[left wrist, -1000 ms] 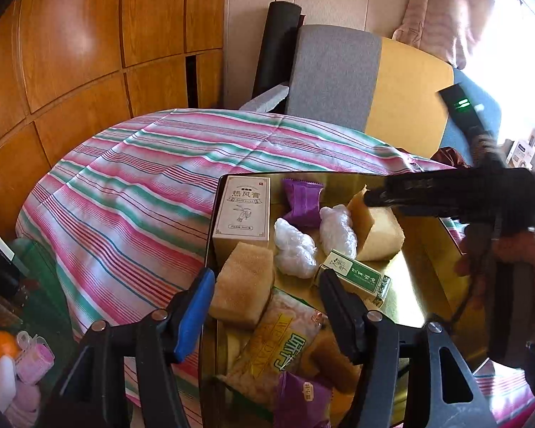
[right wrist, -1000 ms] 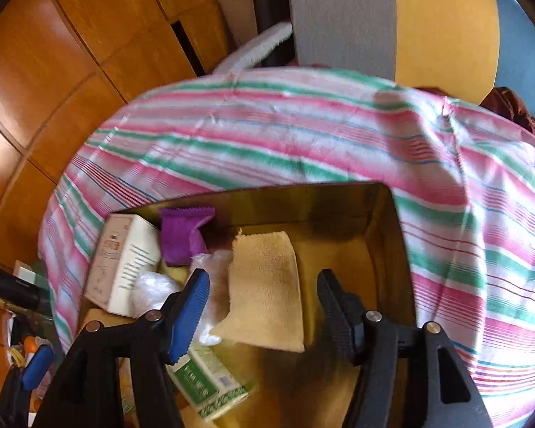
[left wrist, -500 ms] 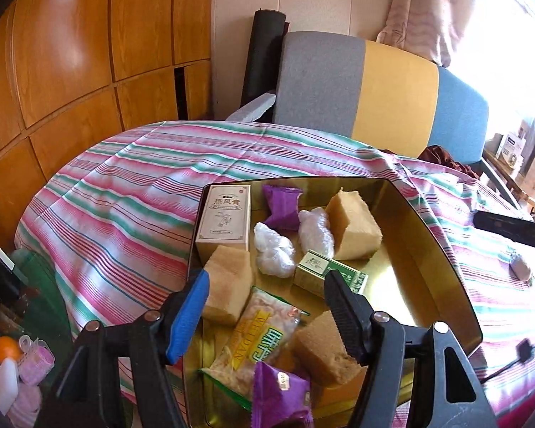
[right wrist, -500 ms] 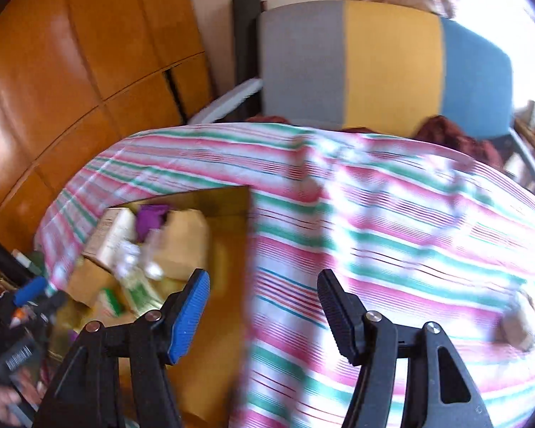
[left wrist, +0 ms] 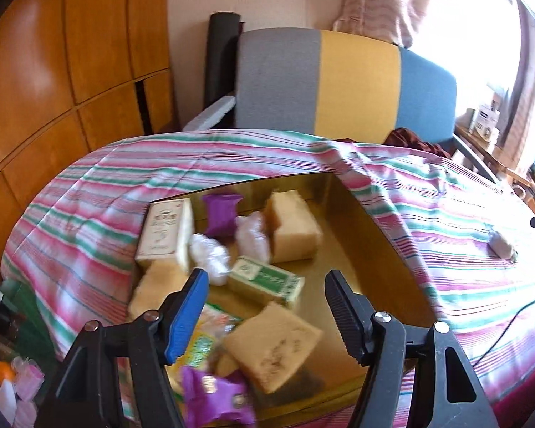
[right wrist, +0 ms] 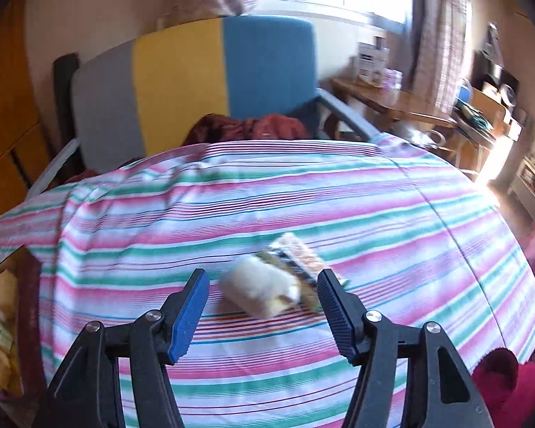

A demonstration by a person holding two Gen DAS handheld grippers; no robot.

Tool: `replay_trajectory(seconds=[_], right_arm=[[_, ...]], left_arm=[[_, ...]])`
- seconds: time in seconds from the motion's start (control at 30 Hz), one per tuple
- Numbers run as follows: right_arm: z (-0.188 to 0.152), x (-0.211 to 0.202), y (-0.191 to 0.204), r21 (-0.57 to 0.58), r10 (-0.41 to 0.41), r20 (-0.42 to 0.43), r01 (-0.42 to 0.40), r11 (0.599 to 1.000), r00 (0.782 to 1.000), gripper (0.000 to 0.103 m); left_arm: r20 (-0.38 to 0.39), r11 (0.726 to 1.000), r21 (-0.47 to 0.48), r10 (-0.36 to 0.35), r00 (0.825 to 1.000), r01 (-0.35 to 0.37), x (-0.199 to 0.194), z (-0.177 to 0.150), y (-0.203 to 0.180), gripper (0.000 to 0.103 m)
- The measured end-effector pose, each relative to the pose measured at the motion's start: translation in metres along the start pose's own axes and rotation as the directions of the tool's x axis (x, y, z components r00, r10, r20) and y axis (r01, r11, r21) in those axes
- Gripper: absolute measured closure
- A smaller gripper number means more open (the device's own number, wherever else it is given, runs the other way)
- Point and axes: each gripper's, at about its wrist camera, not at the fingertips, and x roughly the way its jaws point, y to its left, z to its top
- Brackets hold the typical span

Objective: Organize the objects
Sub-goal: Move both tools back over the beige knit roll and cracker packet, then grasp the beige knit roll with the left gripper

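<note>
A gold tray (left wrist: 371, 235) on the striped tablecloth (left wrist: 232, 157) holds several items: a white carton (left wrist: 162, 232), purple packets (left wrist: 221, 214), white wrapped pieces (left wrist: 210, 253), tan sponge-like blocks (left wrist: 292, 228), a green box (left wrist: 267, 280) and a yellow snack bag (left wrist: 199, 342). My left gripper (left wrist: 265, 315) is open and empty above the tray's near end. My right gripper (right wrist: 262, 312) is open over a white roll (right wrist: 258, 287) and a clear snack packet (right wrist: 296, 255) on the cloth, touching neither. The roll also shows in the left wrist view (left wrist: 501, 246).
A grey, yellow and blue chair (right wrist: 196, 82) stands behind the table with dark red cloth (right wrist: 246, 125) on its seat. Wooden panels (left wrist: 53, 71) line the left wall. A cluttered desk (right wrist: 446, 107) sits at the right. The tray edge (right wrist: 28, 278) shows at far left.
My right gripper has swung right, away from the tray, to over the white roll and packet. My left gripper has shifted slightly right and pulled back above the tray. Both stay open.
</note>
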Motion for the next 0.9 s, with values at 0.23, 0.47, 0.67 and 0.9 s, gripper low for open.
replay_trajectory(seconds=[0.23,0.47,0.67,0.9], right_arm=[[-0.011,0.015,-0.078,0.332,-0.014,-0.05,0.03,0.943,0.999,0.039],[-0.018,0.019,-0.085,0.374,0.046,-0.095,-0.007,0.928,0.994,0.039],[-0.022,0.022,-0.093,0.419,0.077,-0.109,-0.025,0.908,0.991,0.039],[-0.025,0.021,-0.108,0.483,0.077,-0.103,-0.018,0.876,0.992,0.039]], left_arm=[[0.002,0.991,0.121,-0.056,0.998,0.055,0.004,0.013,-0.058,0.028],[-0.05,0.963,0.222,-0.146,0.988,0.153,0.022,0.023,-0.125,0.027],[-0.1,0.939,0.273,-0.19,0.977,0.211,0.038,0.021,-0.175,0.028],[-0.197,0.894,0.312,-0.269,0.943,0.321,0.062,0.023,-0.232,0.028]])
